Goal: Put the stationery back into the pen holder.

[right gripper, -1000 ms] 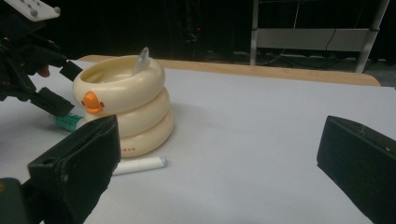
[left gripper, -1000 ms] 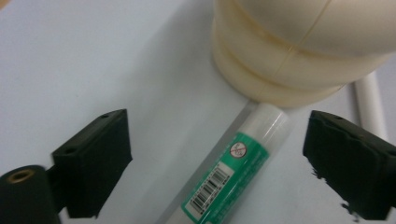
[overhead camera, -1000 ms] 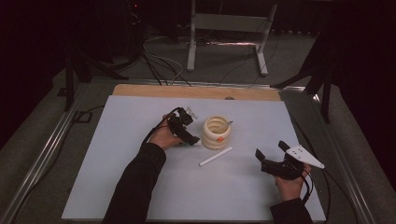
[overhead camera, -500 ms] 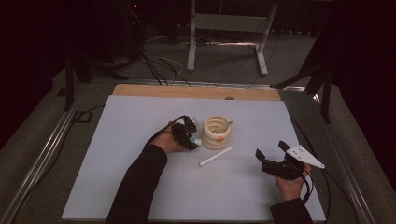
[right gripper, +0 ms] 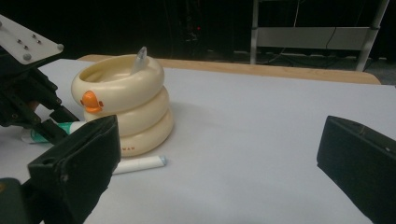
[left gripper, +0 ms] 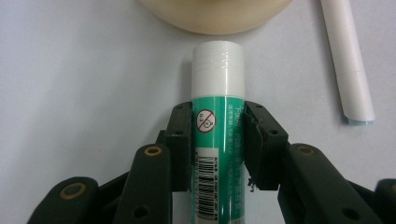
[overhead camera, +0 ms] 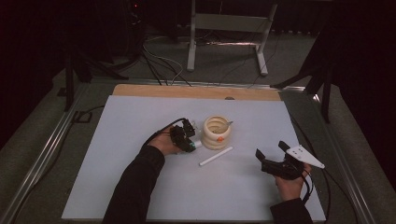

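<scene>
A green glue stick with a white cap lies on the white table mat, its cap pointing at a cream ring-stacked duck holder. My left gripper has just been closing with the stick between its jaws, and the pads now press on the green barrel. In the high view that gripper sits just left of the holder. A white pen lies in front of the holder. My right gripper hovers open at the right with nothing between its fingers. A thin pen tip sticks out of the holder.
A wooden strip runs along the mat's far edge. Behind the table stands a metal frame among cables on the floor. Metal rails border the table on the left. Cables trail from both grippers.
The left gripper has come down a little toward the person beside the holder, and its jaws have closed on the glue stick. The right gripper has not moved.
</scene>
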Tool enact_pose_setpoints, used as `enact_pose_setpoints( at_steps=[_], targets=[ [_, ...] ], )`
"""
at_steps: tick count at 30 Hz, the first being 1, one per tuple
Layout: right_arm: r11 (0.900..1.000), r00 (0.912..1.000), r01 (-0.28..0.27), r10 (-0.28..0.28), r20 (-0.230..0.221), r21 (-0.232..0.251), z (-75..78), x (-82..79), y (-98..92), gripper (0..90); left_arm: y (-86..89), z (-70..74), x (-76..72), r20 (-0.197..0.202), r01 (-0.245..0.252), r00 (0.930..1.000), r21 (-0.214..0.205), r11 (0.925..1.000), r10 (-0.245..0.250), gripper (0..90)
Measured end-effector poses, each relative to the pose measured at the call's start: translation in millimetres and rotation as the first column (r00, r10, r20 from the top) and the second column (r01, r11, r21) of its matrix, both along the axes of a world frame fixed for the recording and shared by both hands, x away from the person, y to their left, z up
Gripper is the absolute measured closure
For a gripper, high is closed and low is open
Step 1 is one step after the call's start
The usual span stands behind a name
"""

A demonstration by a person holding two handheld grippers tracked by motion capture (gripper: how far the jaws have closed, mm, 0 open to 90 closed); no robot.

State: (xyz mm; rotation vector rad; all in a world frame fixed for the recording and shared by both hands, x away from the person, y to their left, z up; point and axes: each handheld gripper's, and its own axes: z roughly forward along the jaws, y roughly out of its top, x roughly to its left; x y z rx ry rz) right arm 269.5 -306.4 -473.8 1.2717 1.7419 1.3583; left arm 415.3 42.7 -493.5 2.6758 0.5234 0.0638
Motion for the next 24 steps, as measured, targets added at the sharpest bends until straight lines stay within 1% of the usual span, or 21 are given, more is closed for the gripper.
enact_pose_setpoints(
  at_steps=[4, 5, 8, 10, 13, 18, 20, 24],
  targets=[
    [1.0, 1.0, 0.001, -0.001, -0.001, -0.001, -0.1, 0.2, -0.1, 0.0, 4.0, 4.6, 0.9, 0.004, -0.018, 0.9998, -0.029, 0.9994, 0.018, 66.6],
    [1.0, 1.0, 0.001, -0.001, -0.001, -0.001, -0.1, 0.2, -0.1, 0.0, 4.0, 4.6, 0.9, 0.004, -0.018, 0.9998, -0.029, 0.9994, 0.018, 66.5],
    [1.0, 1.0, 0.001, -0.001, 0.0, 0.0, -0.1, 0.1, -0.1, 0.0, 7.4, 11.0, 0.9, 0.019, -0.033, 0.9992, -0.051, 0.9982, 0.034, 66.5],
    [1.0, 1.0, 0.001, -0.001, 0.0, 0.0, -0.1, 0.1, 0.0, 0.0, 9.0, 13.9, 0.5, 0.024, -0.04, 0.9988, -0.07, 0.9967, 0.042, 66.5],
    [1.0, 1.0, 0.001, -0.001, 0.0, 0.0, 0.0, 0.1, -0.1, 0.0, 10.2, 17.9, 0.0, 0.027, -0.048, 0.9984, -0.089, 0.9949, 0.051, 66.5],
    [1.0, 1.0, 0.001, -0.001, 0.0, 0.0, -0.1, 0.1, -0.1, 0.0, 12.2, 23.1, 0.4, 0.041, -0.063, 0.9969, -0.107, 0.9923, 0.068, 66.5],
    [1.0, 1.0, 0.001, -0.001, 0.0, 0.001, 0.0, 0.1, -0.2, 0.0, 13.7, 25.2, 0.7, 0.037, -0.075, 0.9961, -0.129, 0.9888, 0.081, 66.5],
    [1.0, 1.0, 0.002, -0.002, -0.001, 0.001, -0.2, 0.2, 0.0, 0.0, 15.2, 30.6, 1.4, 0.043, -0.09, 0.9941, -0.169, 0.9815, 0.099, 66.5]
  ],
)
